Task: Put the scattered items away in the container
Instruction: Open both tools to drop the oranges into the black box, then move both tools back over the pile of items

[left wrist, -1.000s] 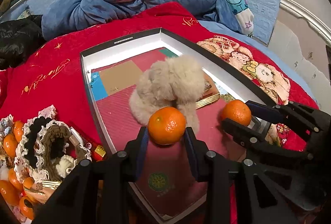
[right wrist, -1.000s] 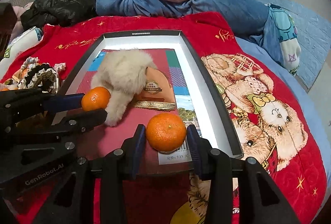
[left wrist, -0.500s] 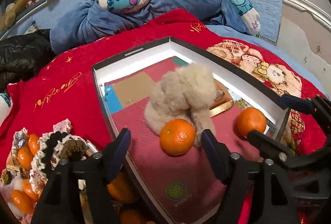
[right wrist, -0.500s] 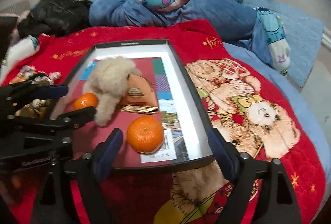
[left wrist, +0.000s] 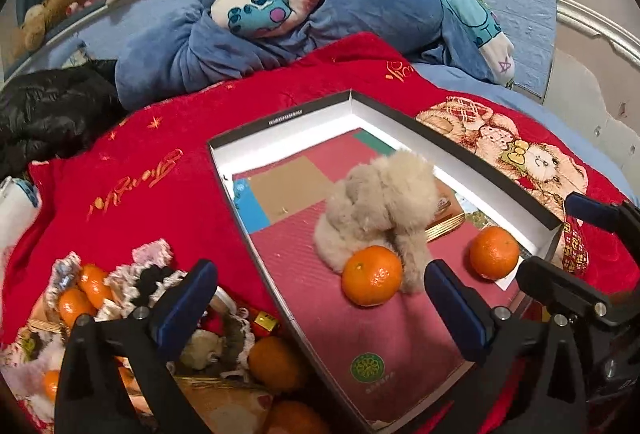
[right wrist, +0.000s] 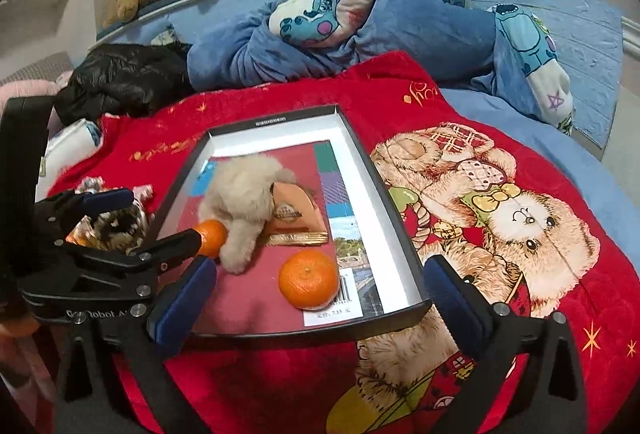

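Note:
A shallow black box with white inner walls lies on a red blanket. In it lie a fluffy beige plush, one tangerine against the plush and a second tangerine near the box's right corner. My left gripper is open and empty, pulled back over the box's near left edge. My right gripper is open and empty at the box's near rim; the second tangerine lies just beyond it. Several loose tangerines lie by a lace basket at the left.
The red bear-print blanket covers the bed. Blue bedding and a Stitch pillow are piled behind the box, a black jacket at the back left. A gold-edged card lies in the box under the plush.
Both grippers opened, let go of their tangerines inside the box, and drew back towards me. The tangerines stay where they were set down.

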A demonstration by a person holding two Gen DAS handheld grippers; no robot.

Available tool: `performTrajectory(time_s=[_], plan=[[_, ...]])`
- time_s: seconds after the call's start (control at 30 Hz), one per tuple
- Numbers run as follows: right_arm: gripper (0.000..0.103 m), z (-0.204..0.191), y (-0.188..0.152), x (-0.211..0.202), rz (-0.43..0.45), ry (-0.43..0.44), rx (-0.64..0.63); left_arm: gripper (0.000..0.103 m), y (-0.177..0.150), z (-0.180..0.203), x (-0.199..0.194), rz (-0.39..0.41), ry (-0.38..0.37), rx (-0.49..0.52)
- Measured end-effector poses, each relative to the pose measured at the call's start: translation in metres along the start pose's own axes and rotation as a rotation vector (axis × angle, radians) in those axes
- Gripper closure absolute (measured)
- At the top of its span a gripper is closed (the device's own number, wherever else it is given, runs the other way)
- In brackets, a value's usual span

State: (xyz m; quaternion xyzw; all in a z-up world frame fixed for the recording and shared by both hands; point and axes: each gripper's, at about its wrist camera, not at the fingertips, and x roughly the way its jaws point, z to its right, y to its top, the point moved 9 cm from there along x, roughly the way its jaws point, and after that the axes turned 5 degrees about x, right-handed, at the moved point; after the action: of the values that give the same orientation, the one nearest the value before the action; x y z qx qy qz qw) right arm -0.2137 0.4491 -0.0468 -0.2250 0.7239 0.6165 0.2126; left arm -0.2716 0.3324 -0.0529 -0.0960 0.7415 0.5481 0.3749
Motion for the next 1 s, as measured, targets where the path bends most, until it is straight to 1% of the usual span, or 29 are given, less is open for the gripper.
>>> performTrajectory(time_s=[0.17, 0.27, 0.37, 0.53, 0.67, 0.73, 0.8, 0.87, 1.0], plan=[[0.0, -0.009, 0.007, -0.007, 0.022, 0.024, 0.02, 0.0, 0.007, -0.012, -0.024, 0.034, 0.034, 0.007], [0.0, -0.022, 0.01, -0.01, 0.032, 0.047, 0.029, 0.0, 0.006, -0.03, -0.041, 0.049, 0.059, -0.011], [0.0, -0.04, 0.014, -0.011, 0.039, 0.074, 0.023, 0.0, 0.0, -0.057, -0.059, 0.053, 0.091, -0.041], [0.0, -0.086, 0.02, -0.01, 0.048, 0.143, -0.003, 0.0, -0.023, -0.115, -0.089, 0.029, 0.162, -0.103], [0.0, -0.121, 0.025, -0.008, 0.05, 0.204, 0.005, 0.0, -0.042, -0.16, -0.117, 0.042, 0.196, -0.155], [0.0, -0.145, 0.027, -0.009, 0.059, 0.236, -0.016, 0.0, -0.053, -0.183, -0.132, 0.042, 0.215, -0.179], [0.0, -0.164, 0.026, -0.01, 0.064, 0.25, -0.044, 0.0, -0.061, -0.2, -0.145, 0.045, 0.234, -0.193], [0.0, -0.182, 0.024, -0.012, 0.067, 0.264, -0.075, 0.0, -0.071, -0.216, -0.16, 0.059, 0.262, -0.206], [0.0, -0.21, 0.016, -0.018, 0.063, 0.286, -0.127, 0.0, -0.092, -0.241, -0.186, 0.118, 0.303, -0.226]])
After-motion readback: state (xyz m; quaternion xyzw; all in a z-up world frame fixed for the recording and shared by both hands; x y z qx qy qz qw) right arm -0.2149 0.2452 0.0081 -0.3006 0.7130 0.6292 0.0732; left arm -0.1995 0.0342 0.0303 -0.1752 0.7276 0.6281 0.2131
